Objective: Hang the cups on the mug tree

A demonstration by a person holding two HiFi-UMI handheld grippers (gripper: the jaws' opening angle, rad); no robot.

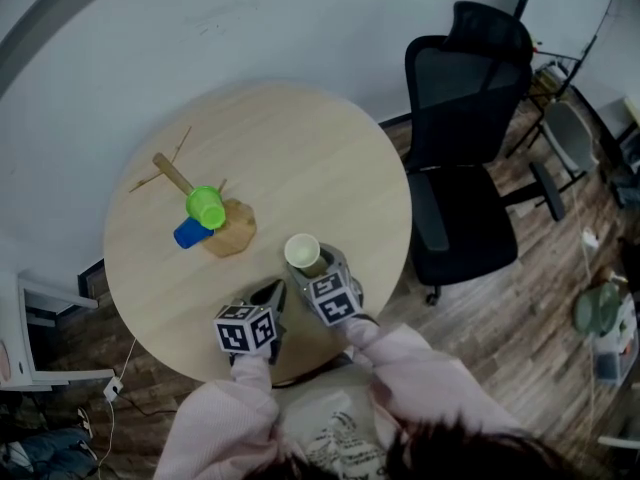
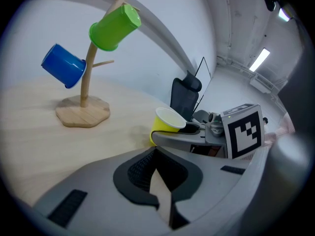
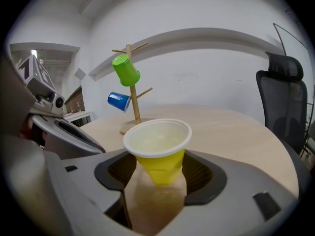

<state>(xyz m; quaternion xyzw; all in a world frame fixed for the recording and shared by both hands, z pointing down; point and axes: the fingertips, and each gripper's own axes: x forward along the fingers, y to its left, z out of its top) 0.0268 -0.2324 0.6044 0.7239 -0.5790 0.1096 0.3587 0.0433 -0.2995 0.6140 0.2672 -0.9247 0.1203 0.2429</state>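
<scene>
A wooden mug tree (image 1: 228,230) stands at the left of the round table (image 1: 300,138), with a green cup (image 1: 206,208) and a blue cup (image 1: 190,233) hanging on its pegs. Near the table's front edge a yellow cup (image 3: 158,149) stands upright, mouth up, between the jaws of my right gripper (image 3: 158,162). The pads meet the cup's sides just under the rim. My left gripper (image 2: 152,154) hovers low beside it on the left, tips together and nothing in them. From there the yellow cup (image 2: 167,122) and the tree (image 2: 82,113) are in sight.
A black office chair (image 1: 460,158) stands close to the table's right side. A white wall runs behind the table. White furniture (image 1: 40,328) sits at the lower left on the wooden floor, with bags (image 1: 600,313) at the far right.
</scene>
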